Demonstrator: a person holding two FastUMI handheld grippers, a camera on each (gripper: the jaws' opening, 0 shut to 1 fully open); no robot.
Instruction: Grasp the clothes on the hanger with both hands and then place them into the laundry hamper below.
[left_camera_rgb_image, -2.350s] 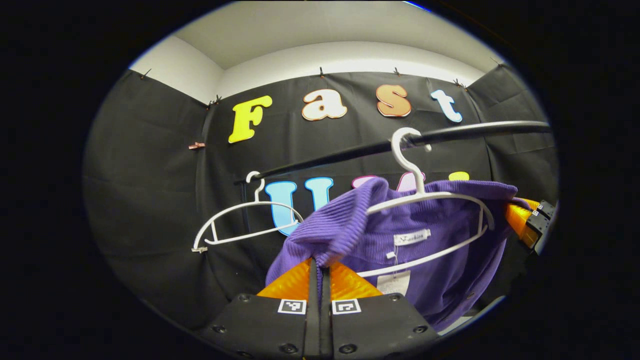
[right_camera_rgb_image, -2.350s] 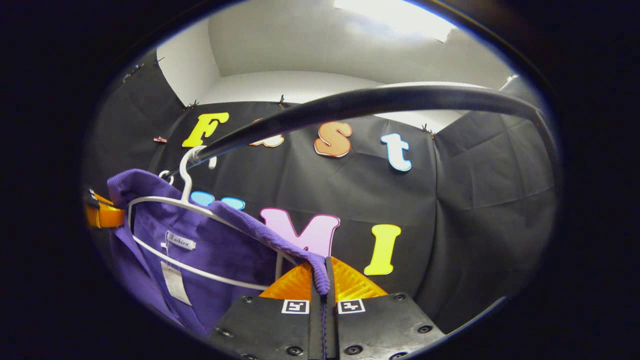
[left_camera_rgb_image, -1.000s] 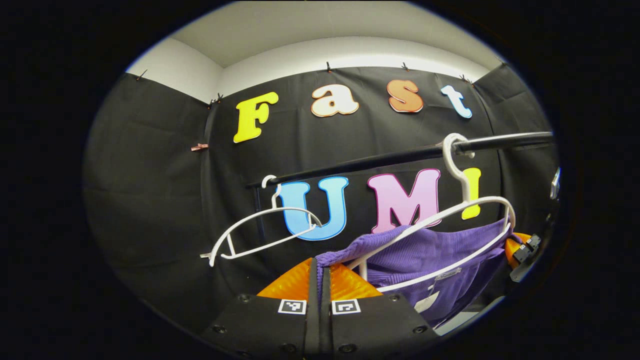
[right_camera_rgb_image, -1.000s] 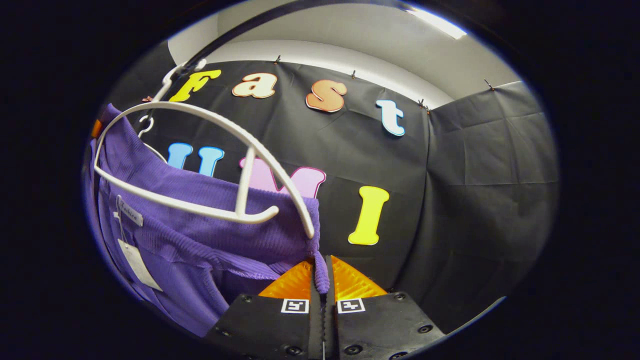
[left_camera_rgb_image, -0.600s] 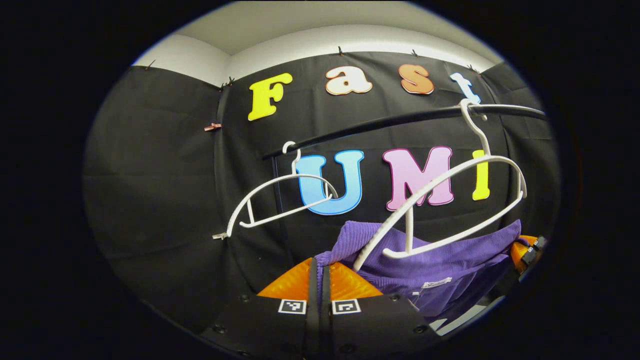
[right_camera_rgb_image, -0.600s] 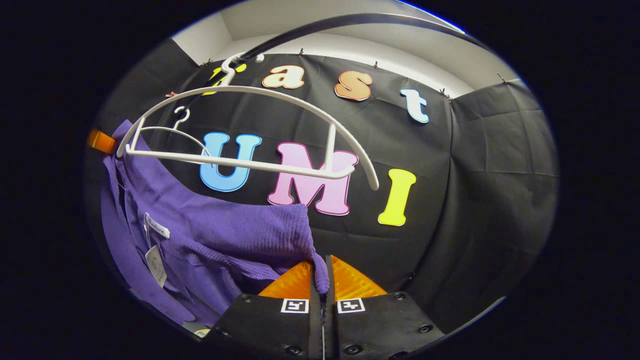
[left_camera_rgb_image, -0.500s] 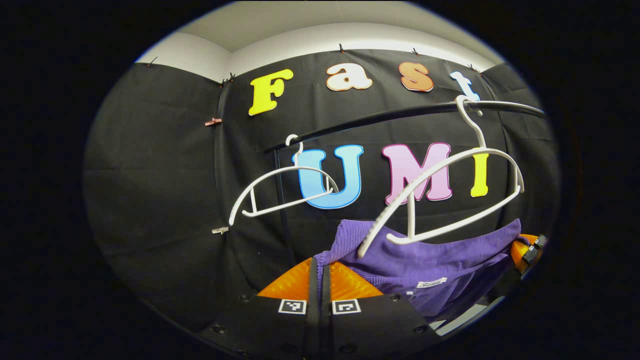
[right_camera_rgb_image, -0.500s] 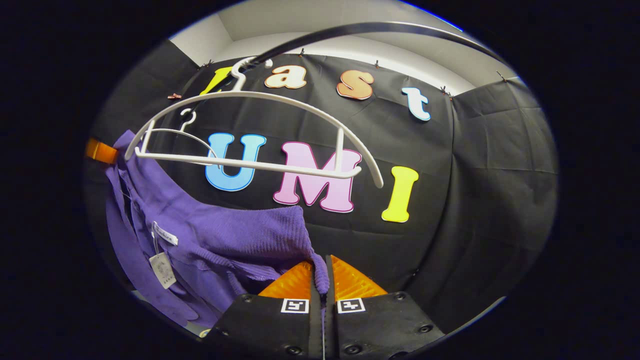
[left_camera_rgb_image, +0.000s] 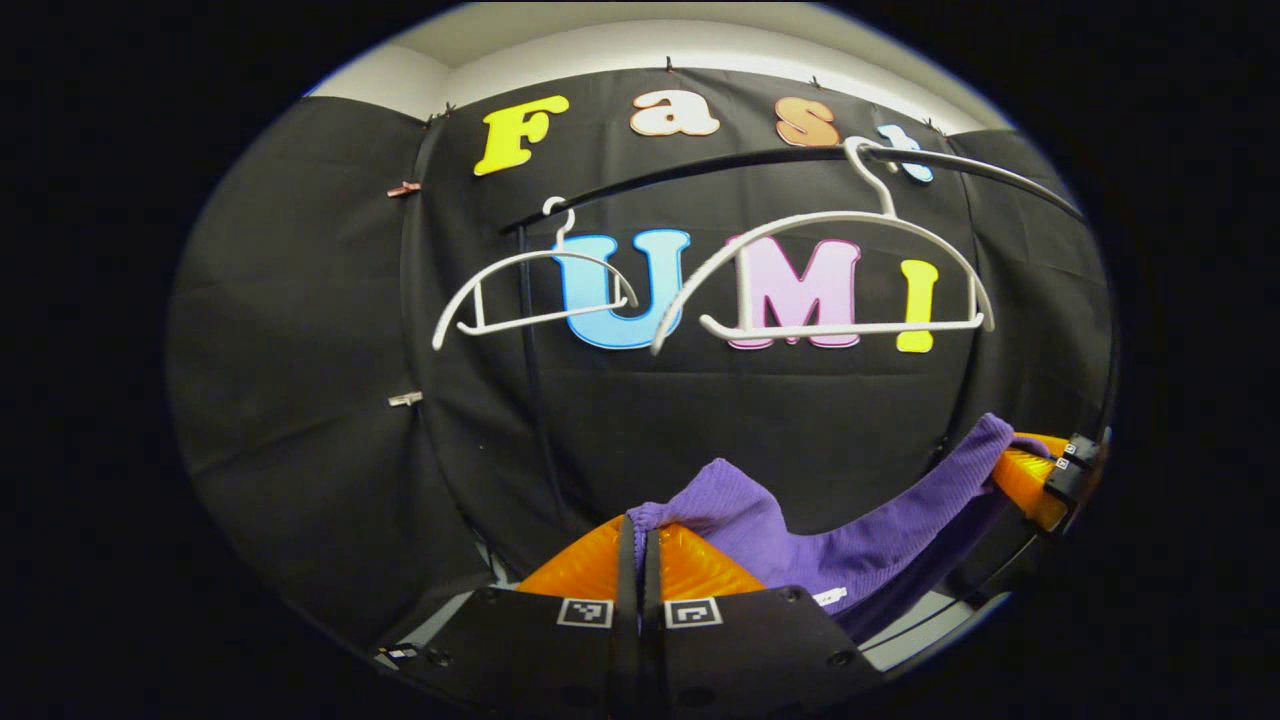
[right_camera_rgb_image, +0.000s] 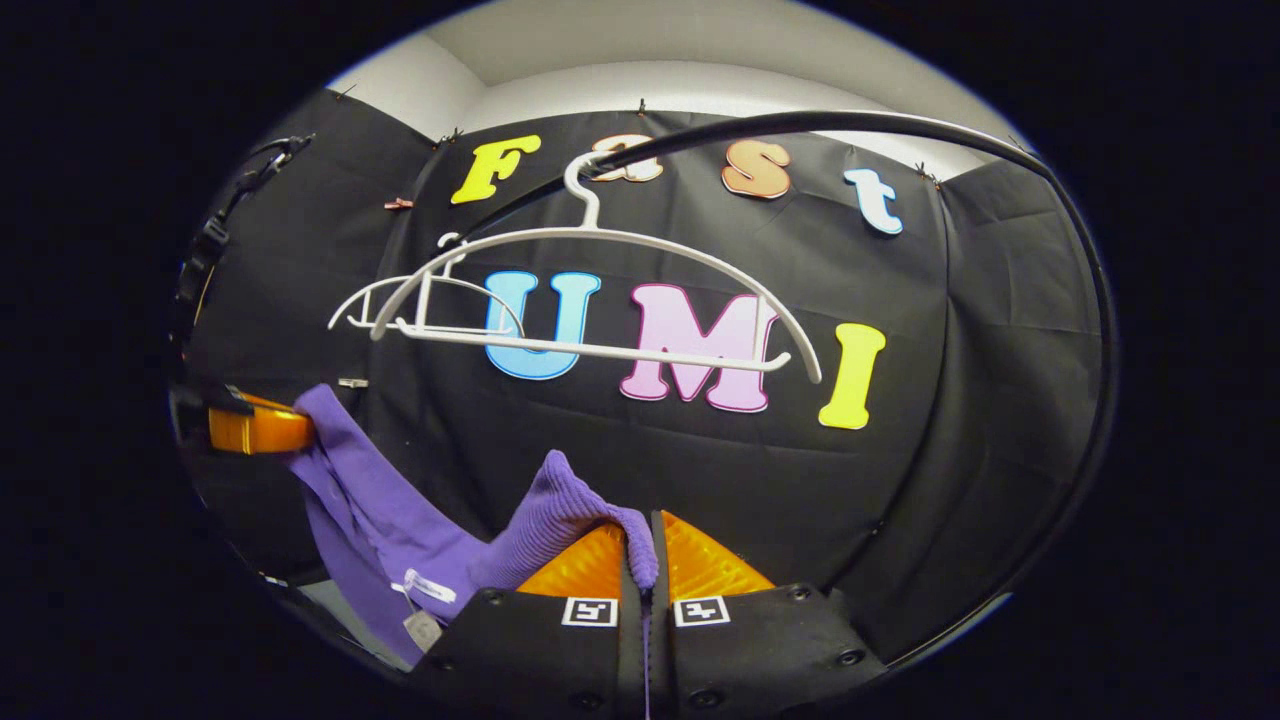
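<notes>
1. Left gripper (left_camera_rgb_image: 640, 535) was clamped on one end of the purple top (left_camera_rgb_image: 860, 545) – both fingers pinched the knit at 6 o'clock in the left gripper view.
2. Right gripper (right_camera_rgb_image: 645, 540) was clamped on the other end of the top (right_camera_rgb_image: 400, 540), the fold pinched between its fingers at 6 o'clock in the right gripper view.
3. The top sagged between the two grippers, off the hanger, with its tags hanging at the low point.
4. Left gripper view: right gripper (left_camera_rgb_image: 1035, 480) at 4 o'clock, holding the far end of the top.
5. Right gripper view: left gripper (right_camera_rgb_image: 255, 430) at 9 o'clock, holding the far end.
6. Near hanger (left_camera_rgb_image: 830, 225) hung bare on the black rail (left_camera_rgb_image: 700, 170) at 12 to 1 o'clock – well above the top.
7. Second bare hanger (left_camera_rgb_image: 530, 290) at 11 o'clock on the same rail.
8. Right gripper view: both hangers (right_camera_rgb_image: 600, 290) overlapped at 11 to 12 o'clock under the rail (right_camera_rgb_image: 820, 125).
</notes>
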